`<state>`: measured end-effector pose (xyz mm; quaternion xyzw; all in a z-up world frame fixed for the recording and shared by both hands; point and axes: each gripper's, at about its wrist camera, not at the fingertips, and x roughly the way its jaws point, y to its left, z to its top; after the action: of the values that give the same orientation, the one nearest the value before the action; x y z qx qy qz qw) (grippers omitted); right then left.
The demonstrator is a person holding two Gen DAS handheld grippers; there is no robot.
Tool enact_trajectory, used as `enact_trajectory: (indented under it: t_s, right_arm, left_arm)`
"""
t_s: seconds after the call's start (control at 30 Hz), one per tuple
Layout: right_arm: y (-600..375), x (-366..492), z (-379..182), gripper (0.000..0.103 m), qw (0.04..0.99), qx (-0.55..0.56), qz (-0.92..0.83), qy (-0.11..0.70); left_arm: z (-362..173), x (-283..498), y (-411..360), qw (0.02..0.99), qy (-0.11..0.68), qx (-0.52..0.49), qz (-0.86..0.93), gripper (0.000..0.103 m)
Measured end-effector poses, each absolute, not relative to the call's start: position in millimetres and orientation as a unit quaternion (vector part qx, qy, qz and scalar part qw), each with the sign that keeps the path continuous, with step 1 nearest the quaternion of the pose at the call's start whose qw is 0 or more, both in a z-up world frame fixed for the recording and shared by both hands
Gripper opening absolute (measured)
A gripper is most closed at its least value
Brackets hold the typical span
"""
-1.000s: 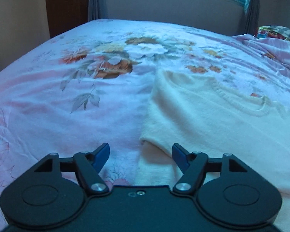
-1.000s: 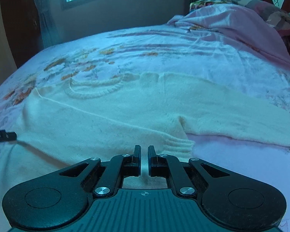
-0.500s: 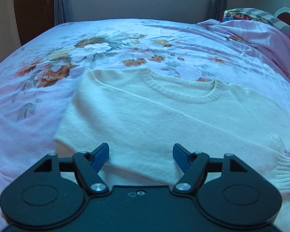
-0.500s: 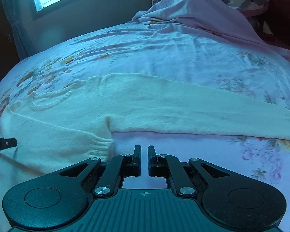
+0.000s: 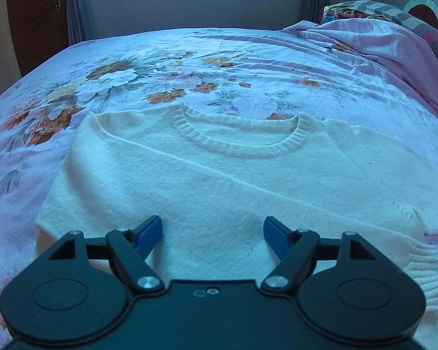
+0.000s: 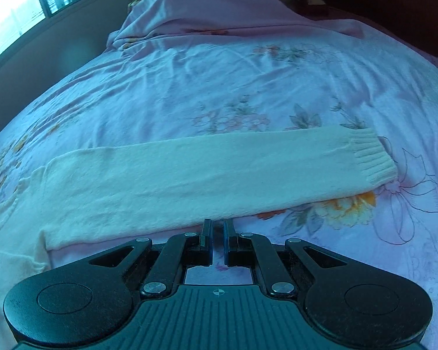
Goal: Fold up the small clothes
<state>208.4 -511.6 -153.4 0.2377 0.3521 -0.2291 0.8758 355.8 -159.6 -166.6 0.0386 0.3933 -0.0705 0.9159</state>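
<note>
On the bed point(image 5: 248, 58), spread over a pink floral sheet point(image 5: 108, 87), lies a cream knit sweater point(image 5: 219, 180), front up, its ribbed round neckline point(image 5: 242, 143) toward the far side. At the far left of the left wrist view stands a dark wooden door point(image 5: 35, 14), with a grey curtain point(image 5: 78, 5) beside it under a window. Moving right, the sweater's left edge is folded inward – its near sleeve crosses the body and ends in a ribbed cuff point(image 5: 423, 268) at the lower right. The left gripper point(image 5: 212, 232) hangs over the lower middle of the sweater with its blue-tipped jaws spread and opening wider; nothing is between them but the cloth lying below, and the pads do not press on it. Farther right, a rumpled pink blanket point(image 5: 379, 43) is heaped at the head of the bed.

In the right wrist view, the sweater's body sits at the left edge, and its other sleeve point(image 6: 204, 172) stretches flat across the sheet to a ribbed cuff point(image 6: 370, 154) at the right, beside an orange printed flower point(image 6: 347, 204). The right gripper point(image 6: 218, 230) hovers just at the sleeve's near edge – its jaws are clenched together, holding nothing.
</note>
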Motion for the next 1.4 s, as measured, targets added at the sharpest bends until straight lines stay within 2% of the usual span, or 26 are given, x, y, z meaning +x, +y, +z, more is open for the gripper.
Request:
enact_trajectory:
  t_s: [0.3, 0.6, 0.63, 0.7, 0.73, 0.77, 0.83, 0.87, 1.0, 1.03, 1.07, 1.13, 1.2, 1.23, 1.4]
  right_arm:
    - [-559, 205, -156, 0.004, 0.849, 0.305, -0.269, 0.338]
    - [-582, 184, -155, 0.004, 0.830, 0.329, -0.297, 0.337]
    - [-582, 182, -155, 0.007, 0.828, 0.334, -0.299, 0.338]
    - [-583, 175, -153, 0.047, 0.828, 0.337, -0.304, 0.330]
    - [-582, 171, -152, 0.080, 0.828, 0.336, -0.311, 0.323]
    - [-581, 169, -150, 0.081, 0.833, 0.328, -0.314, 0.315]
    - [-583, 171, -152, 0.077, 0.836, 0.321, -0.315, 0.313]
    - [-586, 172, -154, 0.068, 0.834, 0.330, -0.313, 0.311]
    - [-601, 179, -160, 0.050, 0.824, 0.354, -0.329, 0.295]
    - [-605, 181, -161, 0.038, 0.822, 0.358, -0.336, 0.289]
    - [-608, 183, -161, 0.021, 0.821, 0.361, -0.340, 0.284]
    - [-616, 189, -163, 0.007, 0.816, 0.370, -0.343, 0.280]
    - [-620, 193, -163, 0.007, 0.813, 0.384, -0.343, 0.272]
    - [-619, 197, -160, 0.002, 0.817, 0.383, -0.339, 0.267]
    - [-580, 237, -131, 0.002, 0.865, 0.360, -0.260, 0.235]
  left_arm:
    - [-162, 362, -186, 0.912, 0.401, 0.026, -0.087, 0.076]
    - [-165, 357, -185, 0.909, 0.405, 0.035, -0.090, 0.076]
    - [-164, 357, -185, 0.909, 0.405, 0.035, -0.090, 0.076]
    - [-163, 356, -183, 0.909, 0.405, 0.035, -0.090, 0.076]
    - [-163, 356, -182, 0.909, 0.405, 0.033, -0.090, 0.076]
    - [-162, 355, -181, 0.910, 0.404, 0.032, -0.090, 0.076]
    - [-162, 356, -179, 0.909, 0.406, 0.032, -0.088, 0.076]
    - [-162, 356, -178, 0.909, 0.406, 0.031, -0.087, 0.076]
    - [-160, 356, -169, 0.910, 0.406, 0.032, -0.082, 0.076]
    - [-159, 357, -166, 0.910, 0.406, 0.032, -0.080, 0.076]
    - [-159, 357, -163, 0.910, 0.406, 0.031, -0.078, 0.076]
    - [-158, 360, -158, 0.911, 0.406, 0.031, -0.073, 0.076]
    - [-157, 361, -153, 0.911, 0.406, 0.028, -0.070, 0.076]
    - [-157, 362, -151, 0.910, 0.407, 0.027, -0.069, 0.076]
    - [-151, 361, -139, 0.912, 0.405, 0.019, -0.069, 0.076]
